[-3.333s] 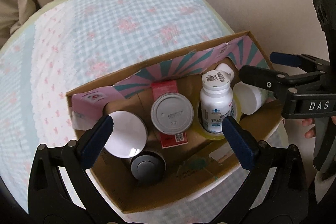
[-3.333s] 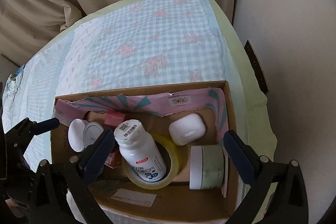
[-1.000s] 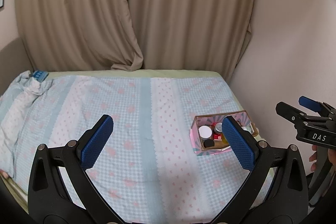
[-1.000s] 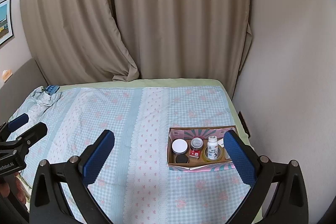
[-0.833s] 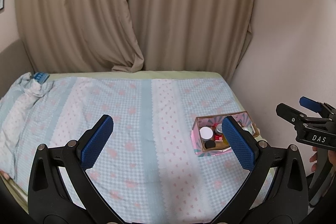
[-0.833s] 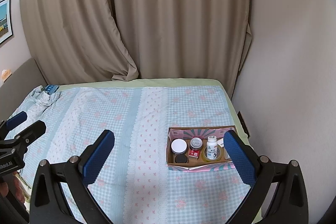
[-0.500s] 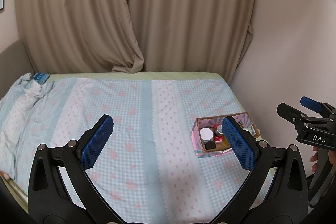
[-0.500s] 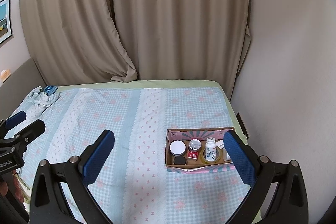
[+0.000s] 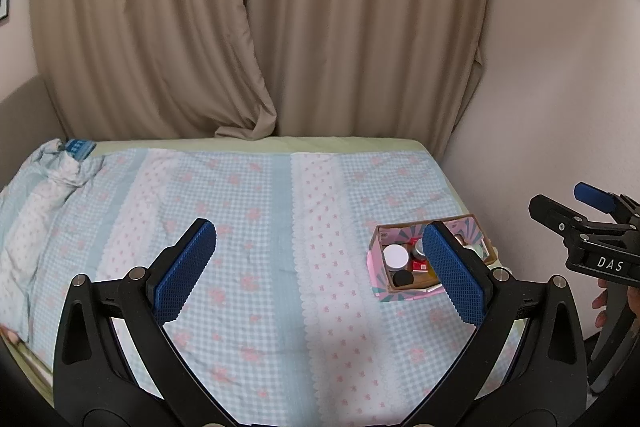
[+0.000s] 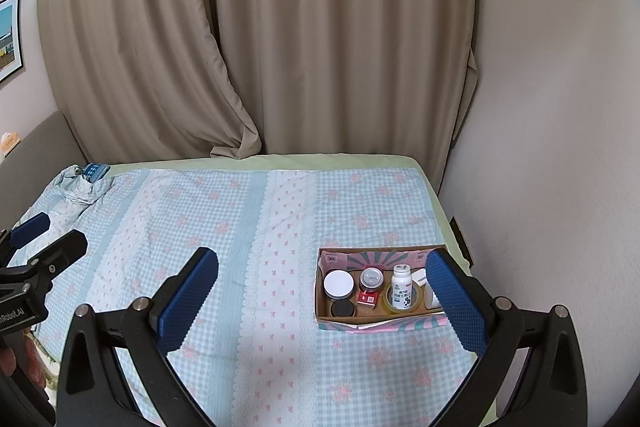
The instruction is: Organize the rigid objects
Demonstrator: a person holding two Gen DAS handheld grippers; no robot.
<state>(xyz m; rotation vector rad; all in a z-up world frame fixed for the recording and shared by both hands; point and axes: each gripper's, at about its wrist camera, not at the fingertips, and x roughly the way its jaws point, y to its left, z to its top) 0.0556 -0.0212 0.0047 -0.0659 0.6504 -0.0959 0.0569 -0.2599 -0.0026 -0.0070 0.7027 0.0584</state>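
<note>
The left gripper [image 9: 318, 277] is wide open and holds nothing. The right gripper [image 10: 322, 305] is wide open and empty too. Both hang high over the bed [image 10: 248, 227], well away from the box [image 10: 380, 325].

The box sits near the right edge of the bed, close to the wall [image 10: 540, 147]. Its long side runs left to right, and its open top faces up. Inside, the bottle [image 10: 401, 287] stands up straight in a tape ring [image 10: 416, 305], cap up. Jars stand beside it.

The bed is soft. A push on it could tip the tall bottle. A bump could slide the box off the edge.
</note>
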